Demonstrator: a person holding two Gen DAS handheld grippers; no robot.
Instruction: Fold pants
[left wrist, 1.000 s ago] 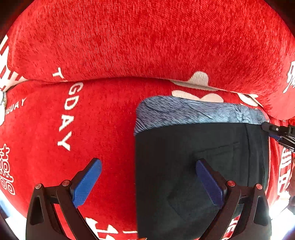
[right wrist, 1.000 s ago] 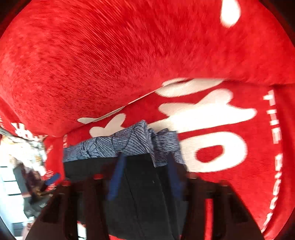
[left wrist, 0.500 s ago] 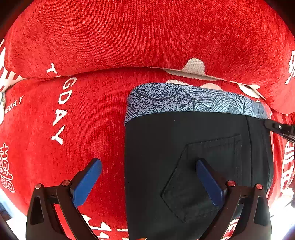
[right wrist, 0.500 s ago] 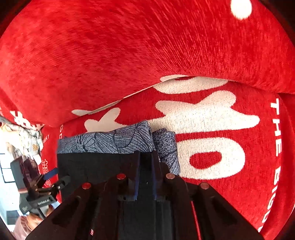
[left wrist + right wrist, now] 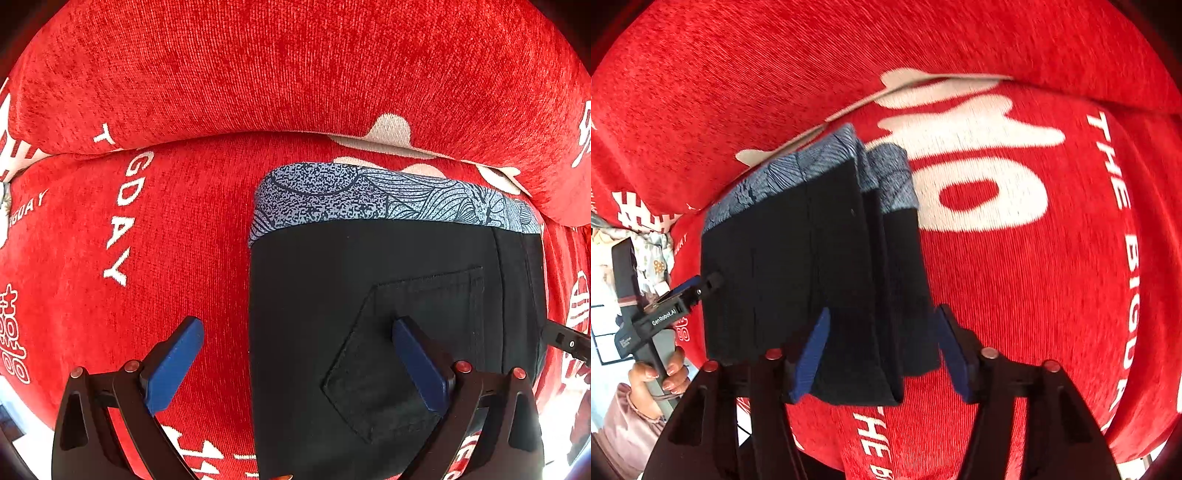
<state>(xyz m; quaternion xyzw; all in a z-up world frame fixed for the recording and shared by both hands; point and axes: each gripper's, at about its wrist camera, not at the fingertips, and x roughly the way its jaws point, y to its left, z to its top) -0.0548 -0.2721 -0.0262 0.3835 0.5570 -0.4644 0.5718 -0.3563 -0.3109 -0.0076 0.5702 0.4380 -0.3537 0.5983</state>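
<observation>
Your right gripper [image 5: 879,350] has just been opening, its fingers released around the folded pants [image 5: 798,266] on the red sofa [image 5: 1015,295]; withdrawing carelessly may snag layers. Left gripper [image 5: 295,369] stands released.

Red sofa [image 5: 295,74] with white lettering; bright daylight beyond

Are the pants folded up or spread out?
Folded. The black pants lie as a compact stacked bundle, layered edges showing, on the red sofa cushion.
</observation>
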